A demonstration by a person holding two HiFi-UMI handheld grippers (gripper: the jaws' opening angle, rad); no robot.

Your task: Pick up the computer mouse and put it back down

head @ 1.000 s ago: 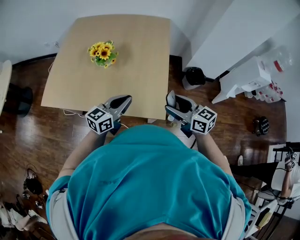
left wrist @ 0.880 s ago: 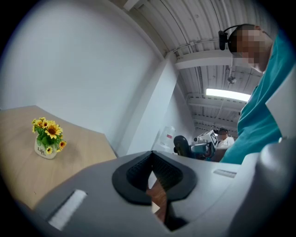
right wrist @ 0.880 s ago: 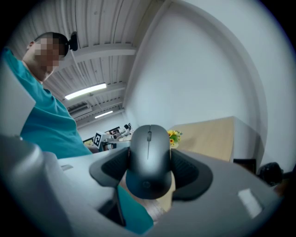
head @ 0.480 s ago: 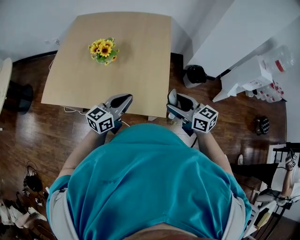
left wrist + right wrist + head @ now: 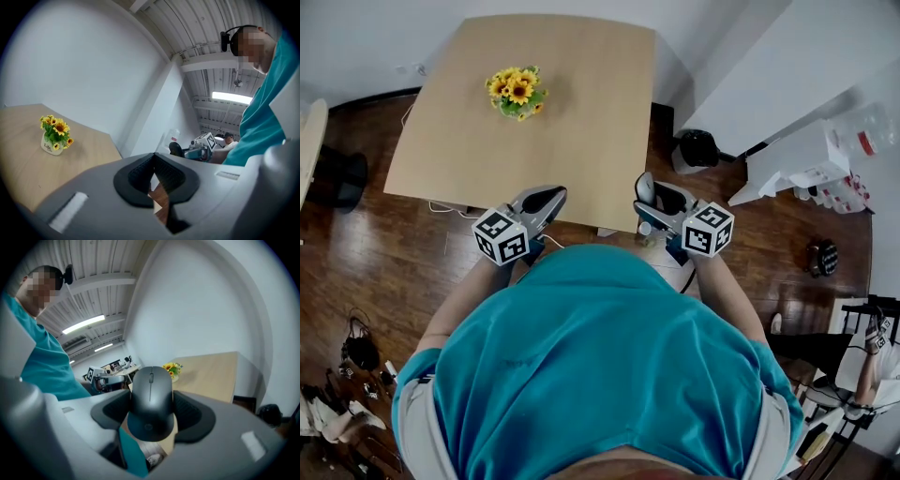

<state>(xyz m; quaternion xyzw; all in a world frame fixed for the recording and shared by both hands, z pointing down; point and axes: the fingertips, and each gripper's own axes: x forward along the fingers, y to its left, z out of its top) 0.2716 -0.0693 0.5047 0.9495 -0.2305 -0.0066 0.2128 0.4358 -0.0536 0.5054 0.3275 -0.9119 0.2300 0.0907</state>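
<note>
And there it was: the computer mouse [image 5: 151,401], dark grey, sat squarely between the jaws of the right gripper [image 5: 661,202], the black pads [image 5: 193,412] clamped against its two flanks. Its scroll-wheel end pointed away from the person, toward the far side of the table [image 5: 581,112]. The head view put that gripper right at the table's near right corner, with its marker cube [image 5: 709,229] hanging back over the teal shirt [image 5: 600,375]. Whether the mouse was over the wood or just off the corner, the pictures did not settle.

Over on the other side, the left gripper [image 5: 542,199] carried nothing. Its own view showed the pads [image 5: 140,176] drawn together at their tips, with only floor and a sliver of table edge showing through the gap behind them. It sat over the table's near edge, left of the middle, pointing roughly level across the top, and the two grippers were apart with a stretch of that edge between them.

The tabletop was light wood. A small white pot of sunflowers [image 5: 517,91] stood toward its far left corner, well away from both grippers. Dark wooden floor [image 5: 366,272] lay around the table, and a black rounded object [image 5: 694,148] rested on it just off the table's right edge.
</note>
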